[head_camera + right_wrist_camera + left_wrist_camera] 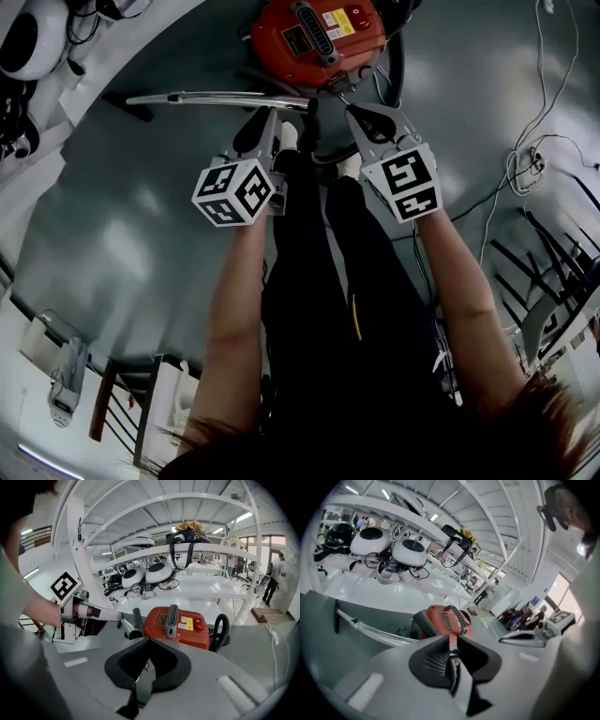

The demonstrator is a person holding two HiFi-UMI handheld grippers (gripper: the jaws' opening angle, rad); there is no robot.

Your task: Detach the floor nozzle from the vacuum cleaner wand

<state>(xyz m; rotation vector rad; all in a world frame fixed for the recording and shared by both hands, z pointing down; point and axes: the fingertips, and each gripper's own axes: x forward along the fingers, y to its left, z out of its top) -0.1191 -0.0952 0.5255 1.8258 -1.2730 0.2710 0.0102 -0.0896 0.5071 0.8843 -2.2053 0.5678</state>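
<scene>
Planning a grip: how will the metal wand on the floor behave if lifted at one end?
Likely stiff: the wand is a straight metal tube. Probably slippery, given its shiny finish. Being round, it may roll if nudged.

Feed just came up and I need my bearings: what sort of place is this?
Probably a lab or workshop hall, not a home: white dome-shaped machines on a white bench, a white steel frame overhead, loose cables on the grey floor.

From my station I count one orange vacuum cleaner (319, 42), one metal wand (206, 97), one black hose (227, 628), two white domed pods (159, 572) on one white table (225, 585), one black bag (185, 538) and one white floor cable (518, 161).
</scene>
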